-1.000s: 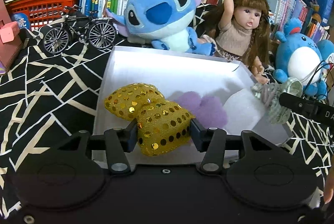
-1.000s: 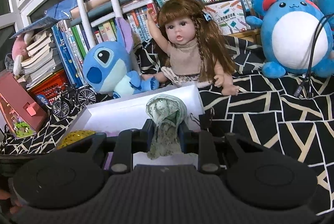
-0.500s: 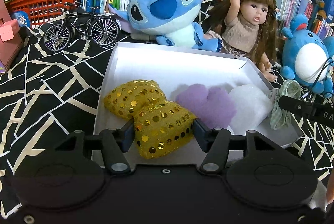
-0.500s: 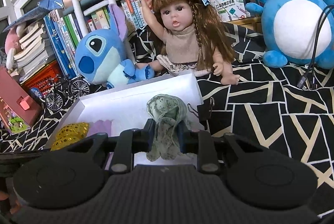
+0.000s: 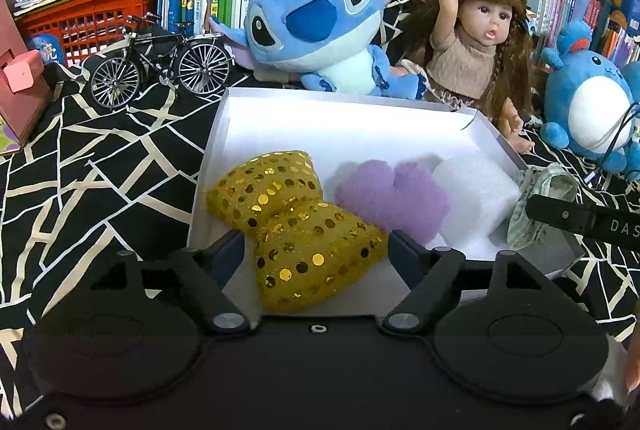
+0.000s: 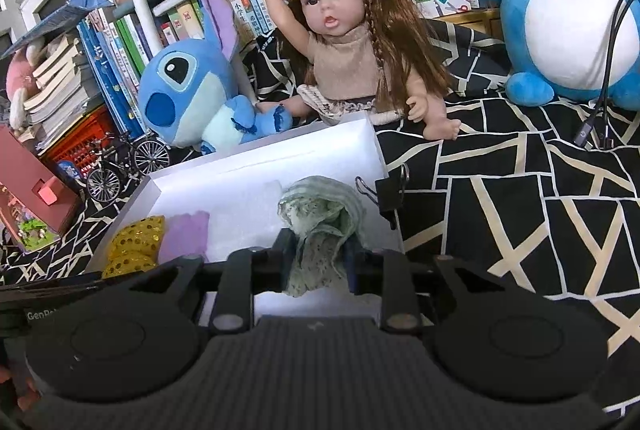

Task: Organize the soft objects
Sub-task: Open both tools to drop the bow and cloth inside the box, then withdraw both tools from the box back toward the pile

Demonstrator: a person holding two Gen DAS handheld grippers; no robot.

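In the white box (image 5: 344, 125), the left gripper (image 5: 316, 250) has just opened clear of the sequinned gold bow (image 5: 296, 222). The right gripper (image 6: 318, 262), jaws just loosening, still pinches the crumpled green cloth (image 6: 320, 226) at the box's right edge.

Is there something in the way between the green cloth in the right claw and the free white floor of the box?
Nothing visible blocks it. The green cloth hangs from the right claw above the white box, beside the white foam block.

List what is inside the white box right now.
Inside the white box: a gold sequin bow, a purple plush piece, a white foam block and green lacy fabric. Anything beneath them is covered.
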